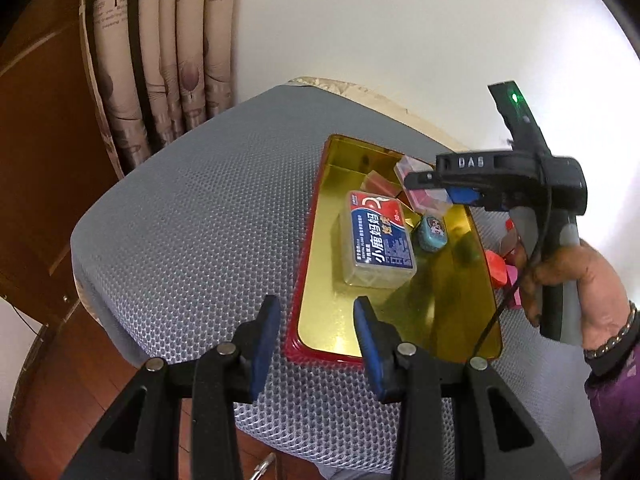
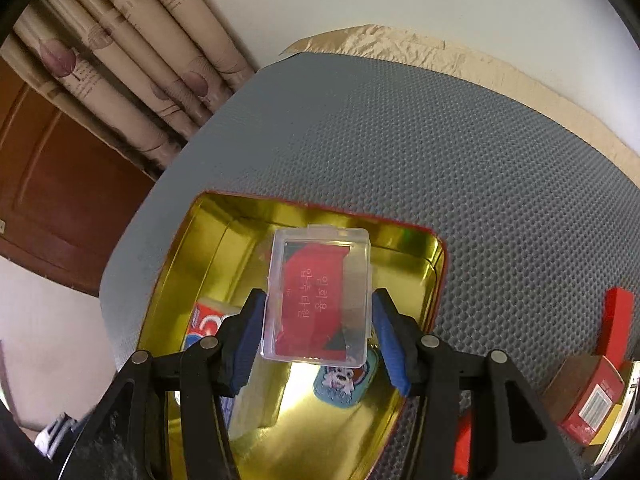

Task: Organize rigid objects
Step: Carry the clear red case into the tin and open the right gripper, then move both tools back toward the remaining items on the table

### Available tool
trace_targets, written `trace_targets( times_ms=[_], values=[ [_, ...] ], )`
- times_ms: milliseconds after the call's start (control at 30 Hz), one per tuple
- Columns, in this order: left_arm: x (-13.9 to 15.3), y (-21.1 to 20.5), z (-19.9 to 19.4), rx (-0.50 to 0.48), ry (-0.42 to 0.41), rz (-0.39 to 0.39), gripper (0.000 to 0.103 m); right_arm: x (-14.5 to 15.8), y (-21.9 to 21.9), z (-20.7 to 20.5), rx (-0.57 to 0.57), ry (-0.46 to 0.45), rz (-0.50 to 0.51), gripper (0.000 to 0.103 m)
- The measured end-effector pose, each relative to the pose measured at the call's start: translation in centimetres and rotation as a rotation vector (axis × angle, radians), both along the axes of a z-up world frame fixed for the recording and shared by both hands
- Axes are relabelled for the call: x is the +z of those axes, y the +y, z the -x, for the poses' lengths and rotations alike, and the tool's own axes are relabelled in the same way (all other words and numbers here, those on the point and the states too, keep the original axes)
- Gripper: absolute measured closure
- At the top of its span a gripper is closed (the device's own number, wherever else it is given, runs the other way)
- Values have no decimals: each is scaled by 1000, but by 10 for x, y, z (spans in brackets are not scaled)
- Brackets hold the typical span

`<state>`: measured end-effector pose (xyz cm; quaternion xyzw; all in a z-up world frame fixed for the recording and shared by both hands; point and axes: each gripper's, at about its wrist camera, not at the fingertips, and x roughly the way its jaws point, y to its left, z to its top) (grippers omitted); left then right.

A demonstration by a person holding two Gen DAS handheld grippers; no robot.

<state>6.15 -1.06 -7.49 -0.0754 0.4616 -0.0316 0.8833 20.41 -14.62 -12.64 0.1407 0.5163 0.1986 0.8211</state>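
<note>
Inside my red-rimmed gold metal tray [image 1: 460, 320] I count three things lying down: one blue-and-red labelled clear plastic box [image 1: 378, 240], one small teal oval case with a cartoon dog [image 1: 432, 233], and one reddish block [image 1: 378, 182] toward the far end. A fourth, the clear plastic case with a red card inside [image 2: 318, 296], hangs over the tray between the blue pads of my right gripper [image 2: 320, 336]. The left pad touches it; at the right pad I cannot tell whether it presses or stands just off.

My left gripper [image 1: 316, 344] is empty, its jaws apart above the tray's near-left corner, low in the frame.

Left of the tray the grey honeycomb-textured mat [image 1: 200, 220] lies bare out to its rounded edge.

Only the right wrist view shows the red cardboard boxes [image 2: 592, 404] at the mat's lower right; only the left view shows my hand [image 1: 572, 280] on the right gripper's handle.
</note>
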Motion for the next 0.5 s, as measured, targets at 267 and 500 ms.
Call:
trace_targets(
  times_ms=[267, 500],
  values=[
    [-1, 0, -1, 12, -2, -30, 64, 20, -46, 44, -106, -125, -149, 48],
    [0, -10, 4, -17, -17, -55, 64, 13, -145, 177, -352, -328, 49, 31]
  ],
)
